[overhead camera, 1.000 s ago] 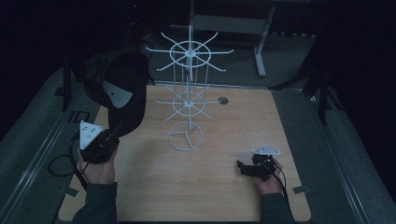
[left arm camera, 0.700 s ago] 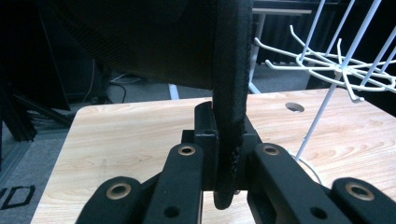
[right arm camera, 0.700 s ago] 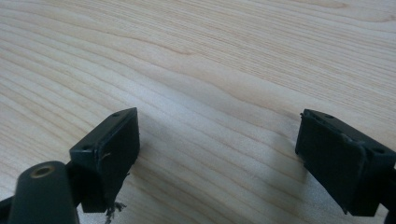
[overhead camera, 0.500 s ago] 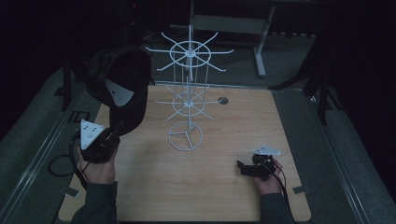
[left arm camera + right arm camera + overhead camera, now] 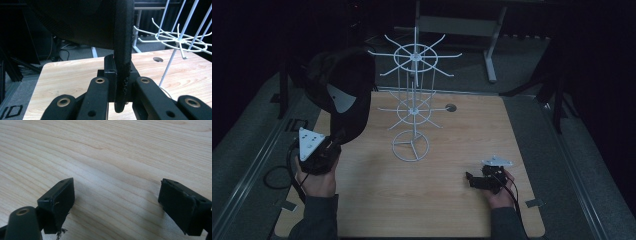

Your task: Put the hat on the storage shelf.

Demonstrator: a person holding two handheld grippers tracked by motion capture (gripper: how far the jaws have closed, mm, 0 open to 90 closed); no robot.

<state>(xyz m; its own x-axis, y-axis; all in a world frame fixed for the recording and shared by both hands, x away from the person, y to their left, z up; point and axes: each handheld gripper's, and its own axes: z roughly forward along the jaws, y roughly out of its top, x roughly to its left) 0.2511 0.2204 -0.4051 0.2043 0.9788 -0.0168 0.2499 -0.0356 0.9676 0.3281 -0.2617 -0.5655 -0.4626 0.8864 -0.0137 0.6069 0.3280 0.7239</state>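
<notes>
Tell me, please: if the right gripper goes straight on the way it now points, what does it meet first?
Most likely the bare wooden table. The right gripper is open and empty, and nothing but wood grain lies ahead between its jaws. In the high view it points left across the table, and the white wire rack stands further back, off that line.

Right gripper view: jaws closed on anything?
No. The right gripper has its jaws spread wide apart, with nothing but bare wooden table between them.

rack (image 5: pixel 412 107) on table (image 5: pixel 452 210), cap (image 5: pixel 344 90) left
</notes>
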